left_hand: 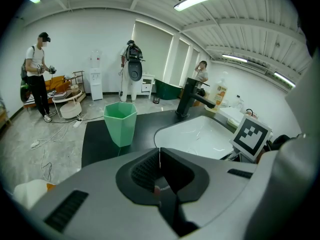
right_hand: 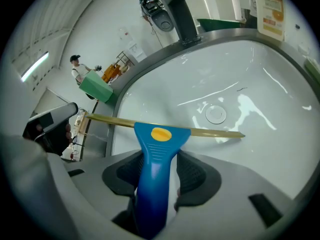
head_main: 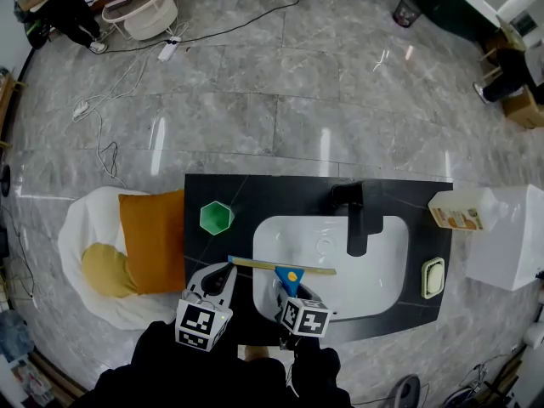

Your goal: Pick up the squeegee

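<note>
Counter with sink, seen from above

On the counter (head_main: 255, 195) the basin (head_main: 382, 270) sat right of centre, with the faucet (head_main: 357, 215) behind it, the cup (head_main: 216, 218) to its left and the soap dish (head_main: 433, 278) to its right. A bottle (head_main: 463, 210) lay at the counter's right end. The squeegee (head_main: 285, 269) ran across the basin's near-left part, its handle between the jaws of the right gripper (head_main: 287, 292). The left gripper (head_main: 223, 272) was just to the left, and a cushion (head_main: 153, 240) lay beside the counter's left edge.

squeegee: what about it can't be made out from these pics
- Handle end of the squeegee: buried between the jaws of the right gripper in the right gripper view, under its marker cube in the head view.
- Whether the blade touches the sink: the head view looks steeply down, so any gap is unreadable.
</note>
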A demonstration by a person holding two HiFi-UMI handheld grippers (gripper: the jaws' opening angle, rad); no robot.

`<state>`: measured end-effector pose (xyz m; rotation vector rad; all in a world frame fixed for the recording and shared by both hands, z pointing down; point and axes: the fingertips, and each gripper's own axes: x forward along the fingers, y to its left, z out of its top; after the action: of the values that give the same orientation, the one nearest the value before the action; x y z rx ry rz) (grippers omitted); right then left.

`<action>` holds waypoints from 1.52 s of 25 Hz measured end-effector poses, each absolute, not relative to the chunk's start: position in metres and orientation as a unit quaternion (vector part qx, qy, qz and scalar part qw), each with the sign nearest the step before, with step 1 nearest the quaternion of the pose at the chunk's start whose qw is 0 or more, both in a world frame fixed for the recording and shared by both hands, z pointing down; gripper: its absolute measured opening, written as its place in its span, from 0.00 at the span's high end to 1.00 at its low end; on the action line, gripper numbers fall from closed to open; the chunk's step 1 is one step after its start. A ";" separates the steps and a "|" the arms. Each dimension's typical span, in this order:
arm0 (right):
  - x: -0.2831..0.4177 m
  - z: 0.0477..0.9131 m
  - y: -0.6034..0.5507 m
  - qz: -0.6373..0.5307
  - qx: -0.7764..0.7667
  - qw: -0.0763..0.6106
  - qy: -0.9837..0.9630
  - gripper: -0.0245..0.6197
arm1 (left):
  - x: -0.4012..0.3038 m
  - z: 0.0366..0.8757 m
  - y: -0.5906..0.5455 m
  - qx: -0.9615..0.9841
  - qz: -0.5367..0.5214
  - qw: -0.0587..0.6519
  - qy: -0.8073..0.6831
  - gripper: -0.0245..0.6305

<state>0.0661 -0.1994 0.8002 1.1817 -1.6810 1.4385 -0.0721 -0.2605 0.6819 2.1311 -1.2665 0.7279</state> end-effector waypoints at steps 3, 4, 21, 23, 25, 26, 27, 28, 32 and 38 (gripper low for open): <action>0.070 0.794 -0.204 0.530 0.458 0.314 -0.641 0.67 | -0.071 0.679 -0.261 0.794 0.269 0.272 -0.472 0.93; 0.071 0.792 -0.205 0.526 0.462 0.314 -0.642 0.68 | -0.071 0.678 -0.260 0.794 0.269 0.272 -0.472 0.93; 0.089 0.731 -0.199 0.456 0.508 0.300 -0.666 0.74 | -0.060 0.625 -0.237 0.819 0.237 0.233 -0.468 0.93; 0.092 0.720 -0.196 0.443 0.515 0.298 -0.671 0.74 | -0.059 0.616 -0.231 0.822 0.230 0.226 -0.469 0.93; 0.096 0.707 -0.193 0.430 0.522 0.296 -0.675 0.74 | -0.057 0.606 -0.225 0.826 0.224 0.218 -0.469 0.93; 0.098 0.700 -0.191 0.422 0.526 0.295 -0.677 0.74 | -0.056 0.600 -0.221 0.828 0.221 0.214 -0.470 0.93; 0.100 0.694 -0.189 0.415 0.530 0.294 -0.679 0.74 | -0.055 0.595 -0.217 0.829 0.217 0.210 -0.470 0.93; 0.102 0.687 -0.187 0.407 0.534 0.293 -0.681 0.74 | -0.053 0.590 -0.213 0.831 0.214 0.206 -0.470 0.93; 0.111 0.660 -0.173 0.379 0.550 0.287 -0.687 0.74 | -0.048 0.570 -0.195 0.839 0.199 0.192 -0.469 0.93; 0.124 0.621 -0.143 0.344 0.577 0.273 -0.688 0.75 | -0.038 0.540 -0.164 0.853 0.178 0.168 -0.461 0.93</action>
<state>0.1240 -0.1428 0.6209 1.5536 -1.8518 0.9269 -0.0379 -0.1642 0.5399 2.4251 -1.3126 0.5072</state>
